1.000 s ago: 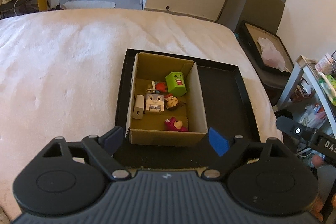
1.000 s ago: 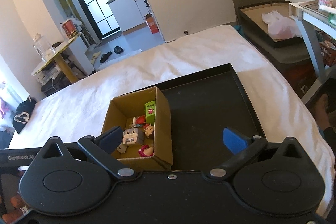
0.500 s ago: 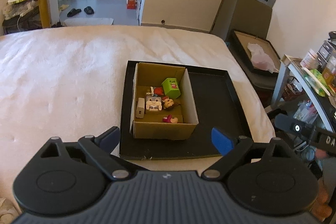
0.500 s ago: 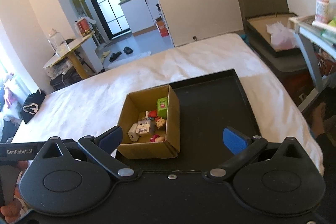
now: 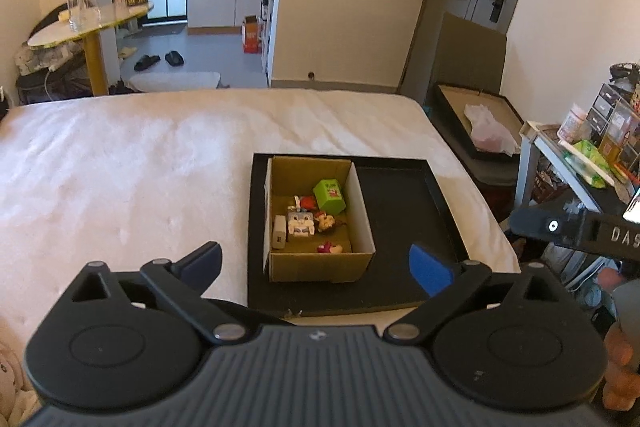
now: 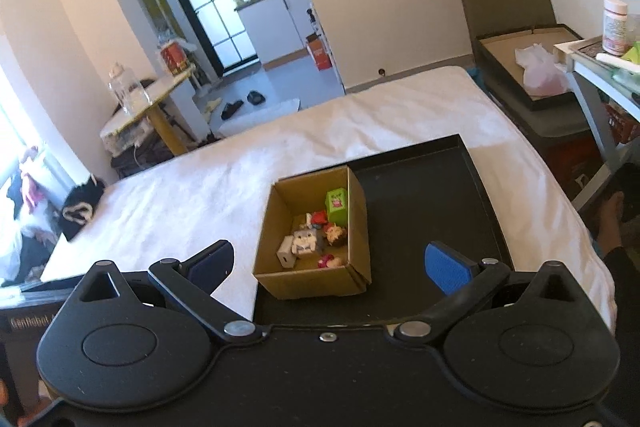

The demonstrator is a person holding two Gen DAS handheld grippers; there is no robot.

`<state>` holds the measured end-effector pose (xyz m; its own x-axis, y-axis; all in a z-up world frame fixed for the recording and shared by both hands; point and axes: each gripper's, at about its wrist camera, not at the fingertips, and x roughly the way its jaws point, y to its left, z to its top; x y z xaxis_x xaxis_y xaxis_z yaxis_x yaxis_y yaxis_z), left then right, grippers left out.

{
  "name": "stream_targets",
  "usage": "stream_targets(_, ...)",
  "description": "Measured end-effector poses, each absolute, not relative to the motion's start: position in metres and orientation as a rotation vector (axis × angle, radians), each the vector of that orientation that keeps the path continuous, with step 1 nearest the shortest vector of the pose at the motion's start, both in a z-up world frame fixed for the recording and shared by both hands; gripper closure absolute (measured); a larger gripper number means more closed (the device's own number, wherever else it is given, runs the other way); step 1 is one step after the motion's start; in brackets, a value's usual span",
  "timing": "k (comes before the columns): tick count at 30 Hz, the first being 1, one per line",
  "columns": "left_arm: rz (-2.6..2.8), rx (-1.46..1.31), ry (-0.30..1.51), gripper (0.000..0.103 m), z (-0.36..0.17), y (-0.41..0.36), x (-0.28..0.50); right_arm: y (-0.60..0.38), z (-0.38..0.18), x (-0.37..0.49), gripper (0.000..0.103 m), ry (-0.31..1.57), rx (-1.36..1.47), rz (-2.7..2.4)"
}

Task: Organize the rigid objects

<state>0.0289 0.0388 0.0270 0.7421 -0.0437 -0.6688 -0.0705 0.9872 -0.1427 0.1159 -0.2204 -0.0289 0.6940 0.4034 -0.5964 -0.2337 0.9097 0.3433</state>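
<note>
A brown cardboard box (image 5: 320, 267) (image 6: 312, 283) stands in the left half of a black tray (image 5: 404, 211) (image 6: 424, 195) on the white bed. Inside lie several small toys, among them a green cube (image 5: 329, 195) (image 6: 337, 205), a grey rabbit block (image 5: 300, 223) (image 6: 305, 242), a white block (image 5: 279, 232) and a pink figure (image 5: 329, 247). My left gripper (image 5: 316, 265) hangs back from the box, its jaws still opening with nothing between them. My right gripper (image 6: 328, 265) is open and empty too, well short of the box.
The white bed (image 5: 132, 167) spreads wide to the left of the tray. A shelf unit with bottles and packets (image 5: 592, 155) stands at the right. A second tray with a plastic bag (image 5: 484, 131) lies on the floor beyond. A round yellow table (image 5: 88, 27) is at the back left.
Both grippers have pulled back and up, so the box and tray look smaller and farther off. The left jaws have spread a little wider. The toys have not moved.
</note>
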Motion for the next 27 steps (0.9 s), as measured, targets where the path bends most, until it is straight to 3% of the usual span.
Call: stream_targets(27, 0.007, -0.170, 0.711, 0.003, 0.037, 0.044, 0.017, -0.206, -0.016, 0.100, 0.000, 0.683, 0.151, 0.349)
